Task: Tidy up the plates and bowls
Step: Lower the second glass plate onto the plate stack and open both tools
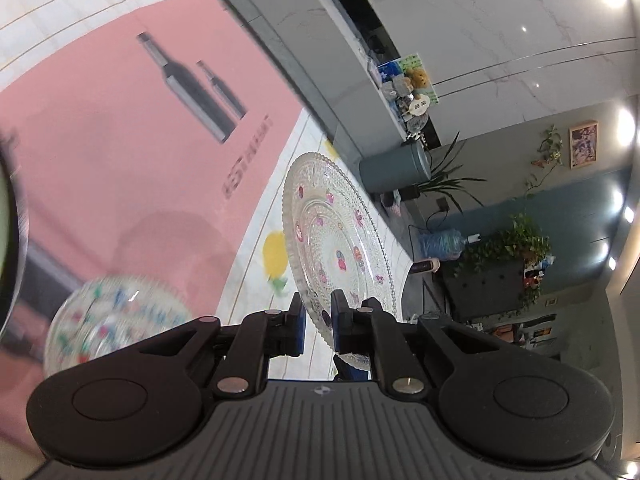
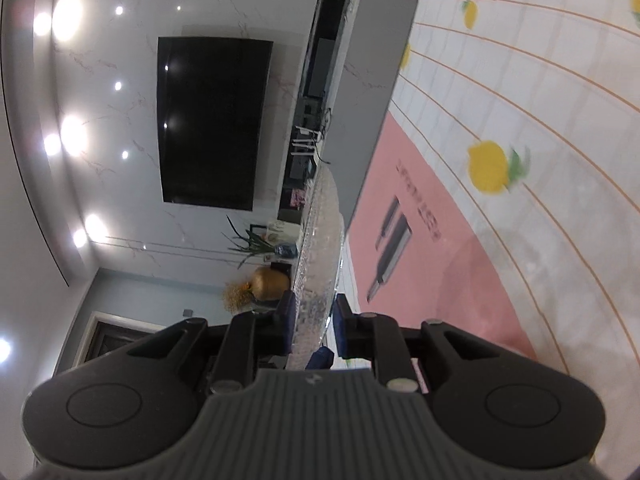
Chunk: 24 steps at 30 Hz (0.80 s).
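Observation:
My left gripper (image 1: 318,314) is shut on the rim of a clear patterned glass plate (image 1: 336,236) with small pink and red flower prints, held on edge above the table. A second glass dish with coloured prints (image 1: 116,316) shows blurred at the lower left, over the pink mat. My right gripper (image 2: 314,318) is shut on the rim of another clear glass plate (image 2: 320,236), seen edge-on and held upright beside the table edge.
The table has a white lemon-print cloth (image 2: 520,92) and a pink mat with bottle pictures (image 1: 120,120). A dark round object (image 1: 8,232) sits at the far left edge. Beyond the table are a TV (image 2: 212,120), a cabinet and plants.

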Each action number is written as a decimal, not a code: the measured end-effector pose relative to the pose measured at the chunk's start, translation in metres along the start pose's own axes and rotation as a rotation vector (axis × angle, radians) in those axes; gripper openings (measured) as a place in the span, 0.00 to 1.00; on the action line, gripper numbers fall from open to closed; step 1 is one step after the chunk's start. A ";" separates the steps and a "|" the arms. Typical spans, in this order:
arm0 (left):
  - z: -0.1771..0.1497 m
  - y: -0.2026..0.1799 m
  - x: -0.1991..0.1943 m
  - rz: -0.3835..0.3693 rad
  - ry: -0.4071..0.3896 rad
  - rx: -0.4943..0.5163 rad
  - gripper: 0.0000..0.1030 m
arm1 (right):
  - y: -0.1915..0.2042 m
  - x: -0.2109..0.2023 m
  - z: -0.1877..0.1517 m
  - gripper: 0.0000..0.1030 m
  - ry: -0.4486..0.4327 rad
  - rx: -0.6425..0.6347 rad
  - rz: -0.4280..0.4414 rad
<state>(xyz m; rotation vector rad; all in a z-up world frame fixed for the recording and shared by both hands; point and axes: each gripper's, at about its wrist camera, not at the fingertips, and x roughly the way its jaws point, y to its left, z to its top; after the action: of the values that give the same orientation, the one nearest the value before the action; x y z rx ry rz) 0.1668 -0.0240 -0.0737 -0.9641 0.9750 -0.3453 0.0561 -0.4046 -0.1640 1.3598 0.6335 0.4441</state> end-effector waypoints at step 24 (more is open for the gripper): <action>-0.069 0.046 -0.030 0.172 -0.043 0.023 0.19 | -0.052 -0.013 -0.055 0.17 0.175 0.087 -0.195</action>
<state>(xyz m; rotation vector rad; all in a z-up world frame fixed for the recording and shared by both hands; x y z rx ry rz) 0.0870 -0.0157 -0.1096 -0.8568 1.0049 -0.1900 0.0073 -0.3805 -0.2181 1.3347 0.9304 0.3841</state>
